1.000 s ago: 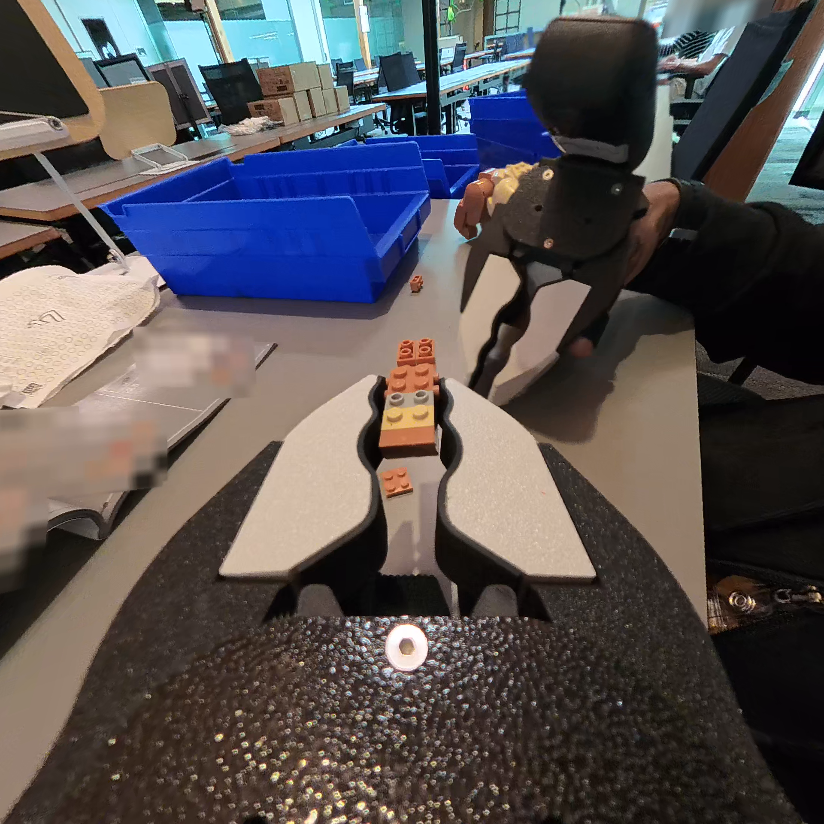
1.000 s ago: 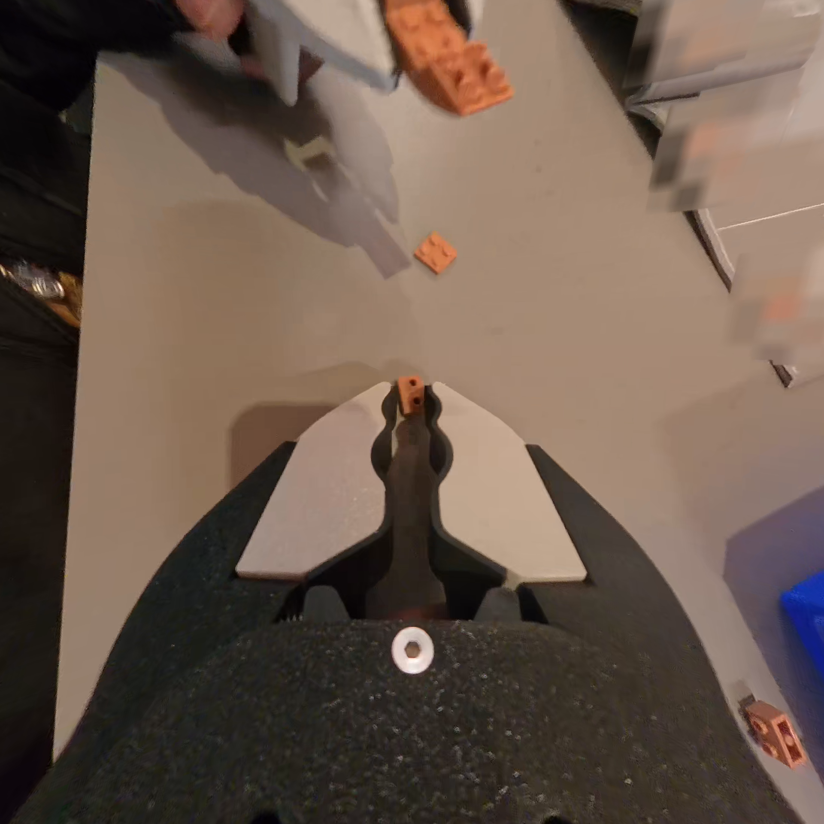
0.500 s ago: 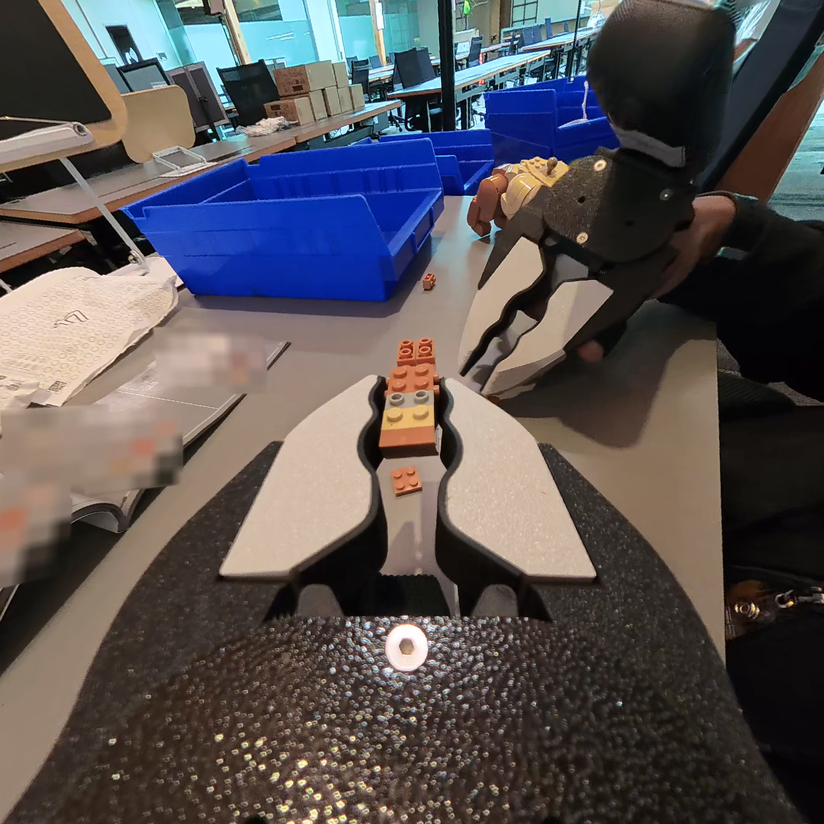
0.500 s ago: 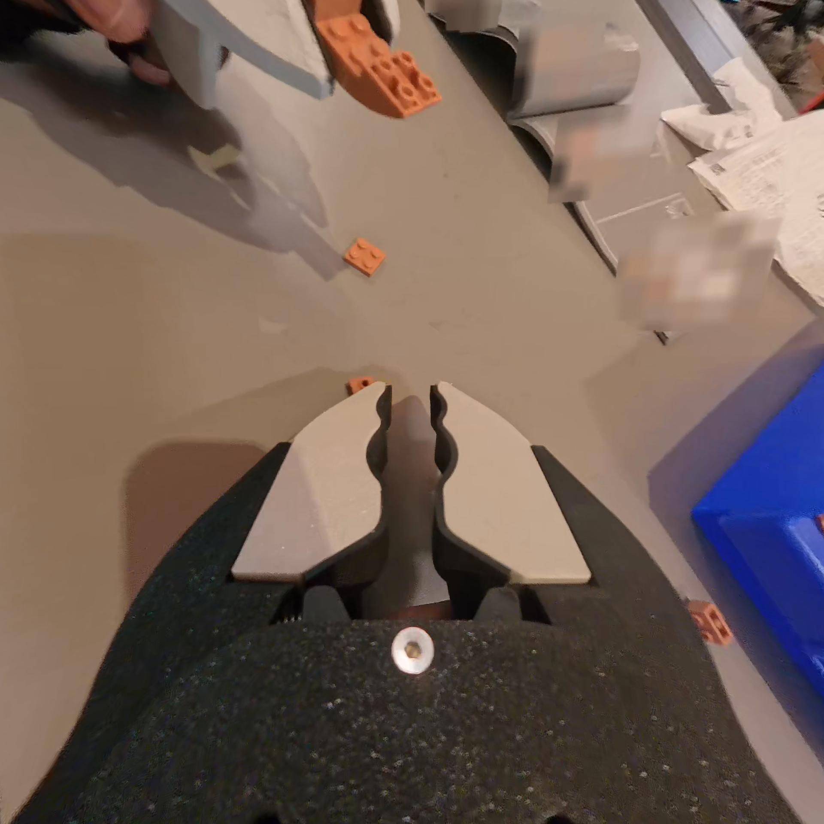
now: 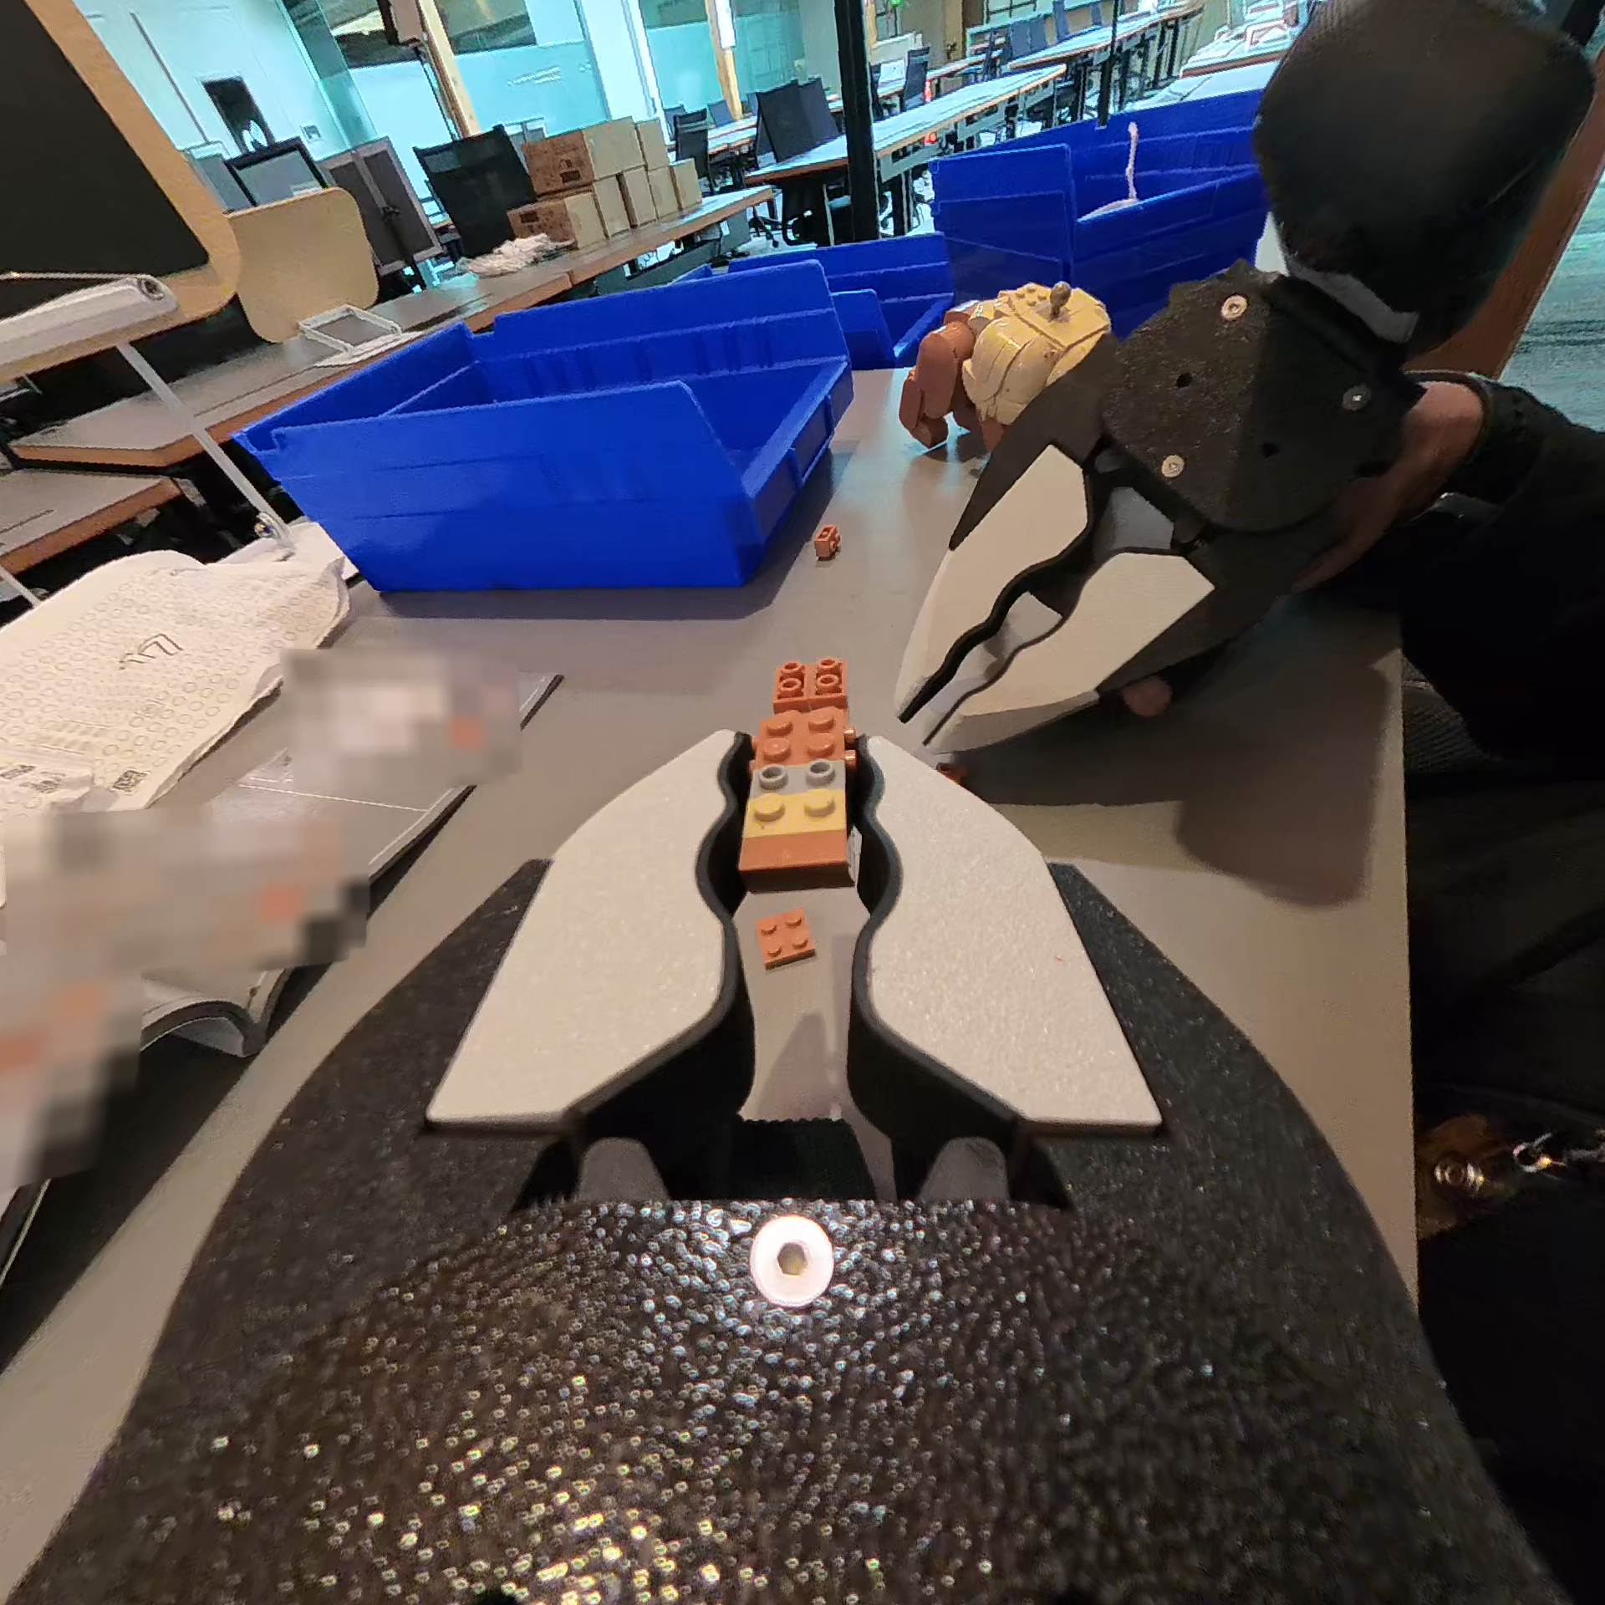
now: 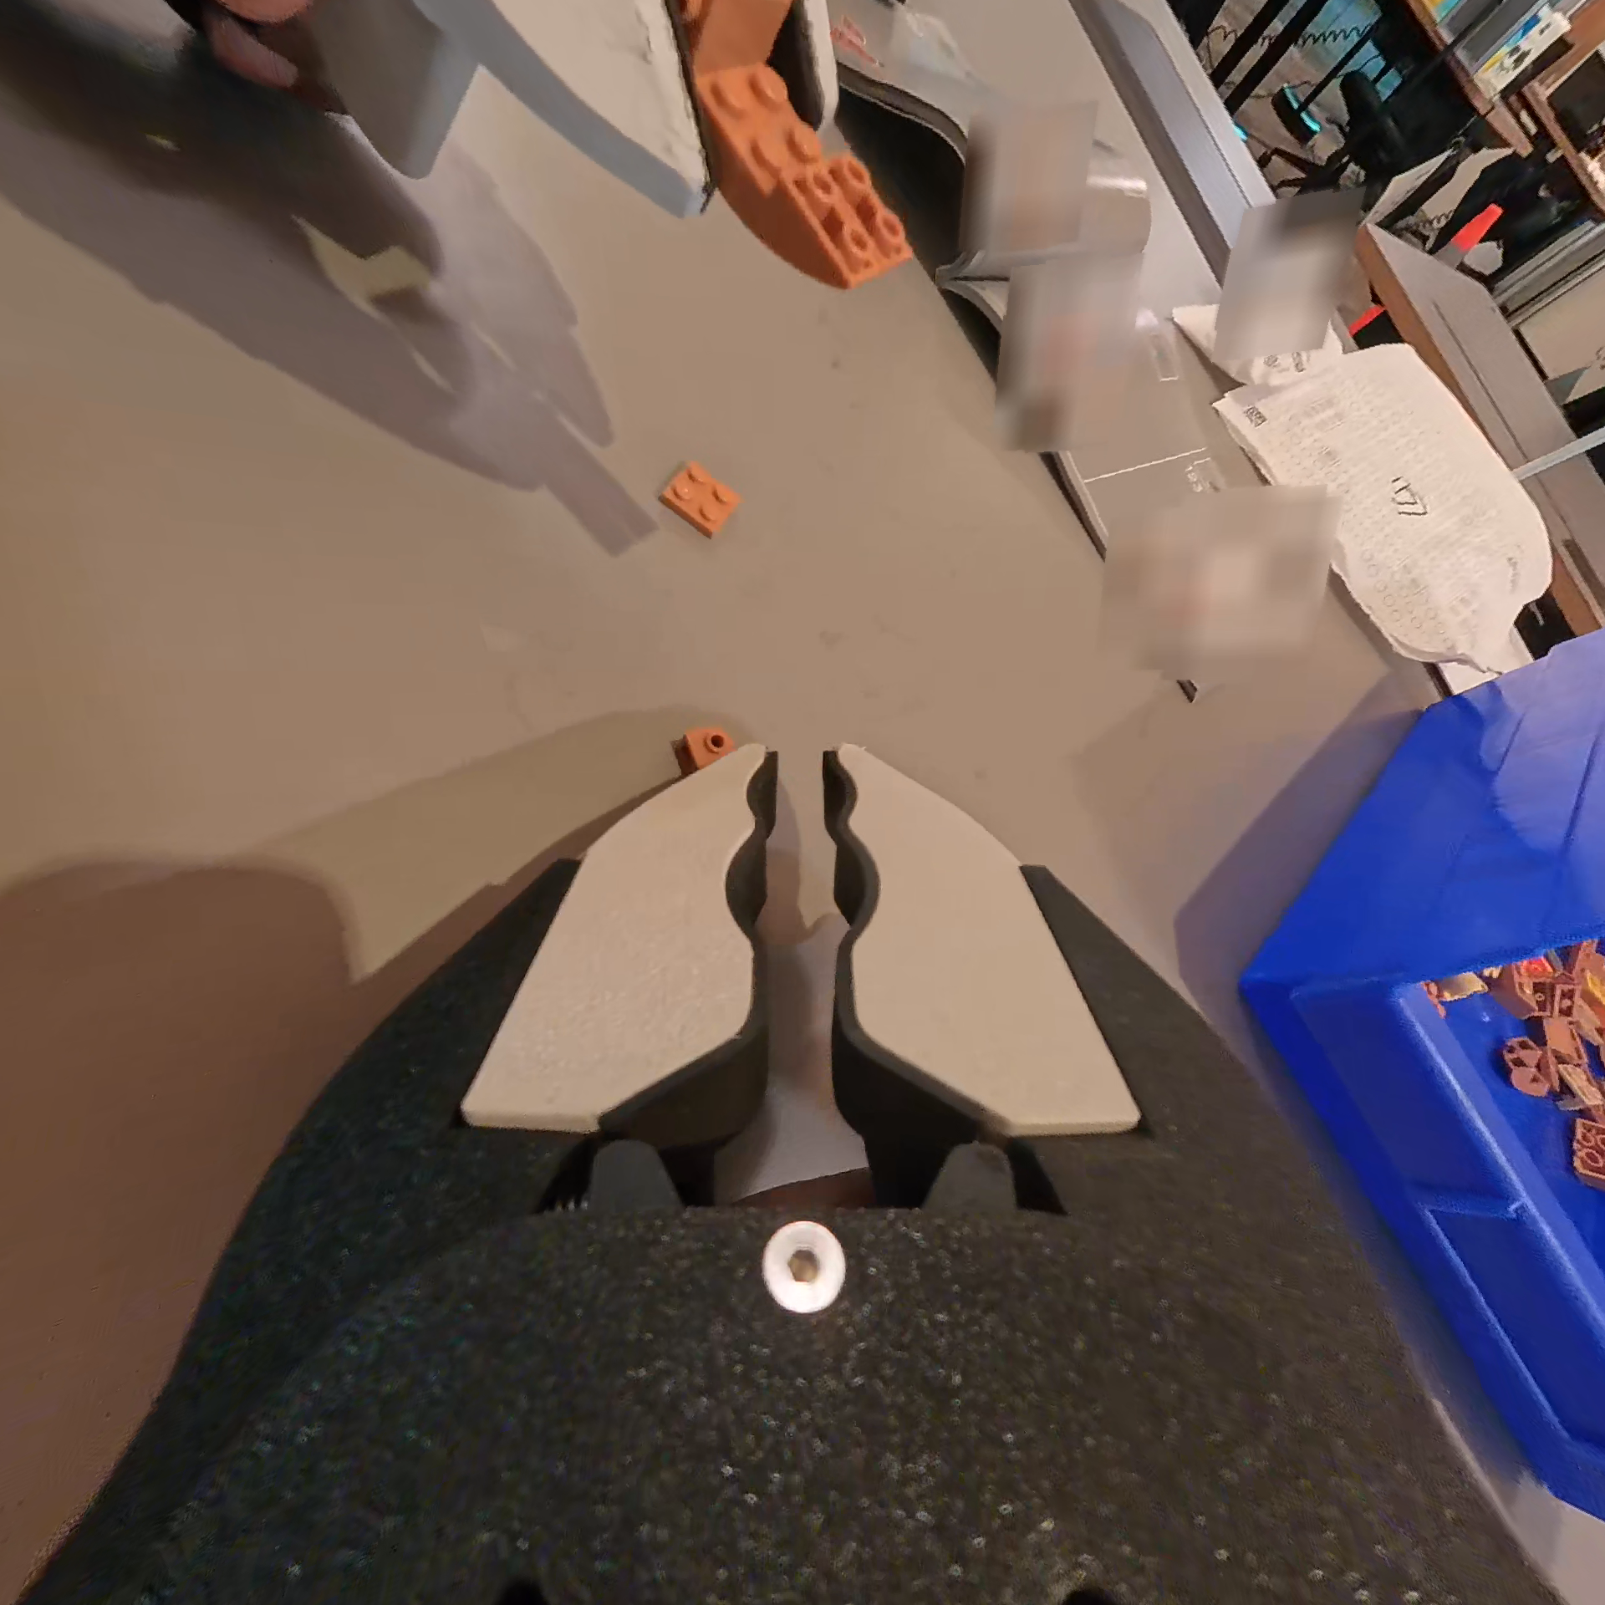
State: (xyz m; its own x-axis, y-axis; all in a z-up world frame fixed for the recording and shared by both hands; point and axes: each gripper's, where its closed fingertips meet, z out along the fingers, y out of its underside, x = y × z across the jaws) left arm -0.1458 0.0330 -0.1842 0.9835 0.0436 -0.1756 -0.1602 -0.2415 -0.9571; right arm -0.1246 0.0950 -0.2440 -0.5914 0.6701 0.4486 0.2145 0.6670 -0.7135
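A: Left tool point(image 5: 797, 764)?
B: Clamped on a brick assembly point(image 5: 799, 790), orange-brown studded pieces with one grey and one tan layer, both pads pressed on its sides. Far end sticks out past the fingertips, above the grey desk point(image 5: 1216, 912).
A: Under it?
B: A small flat orange plate point(image 5: 786, 936) lies on the desk between the fingers, untouched.
A: Right tool point(image 6: 799, 756)?
B: Jaws slightly apart, nothing between them. Tips low over the desk. A tiny orange brick point(image 6: 705, 745) sits on the desk just left of its left fingertip; contact, cannot tell.
A: Surroundings?
B: Big blue bin point(image 5: 556, 469) far left in the left wrist view, another tiny orange brick point(image 5: 827, 540) by its near right corner. Brown and cream brick figure point(image 5: 999, 365) far behind the right tool. Open booklet point(image 5: 287, 834) and a white perforated bag point(image 5: 148, 669) on the left. In the right wrist view, a blue bin with loose bricks point(image 6: 1476, 1086) near right.
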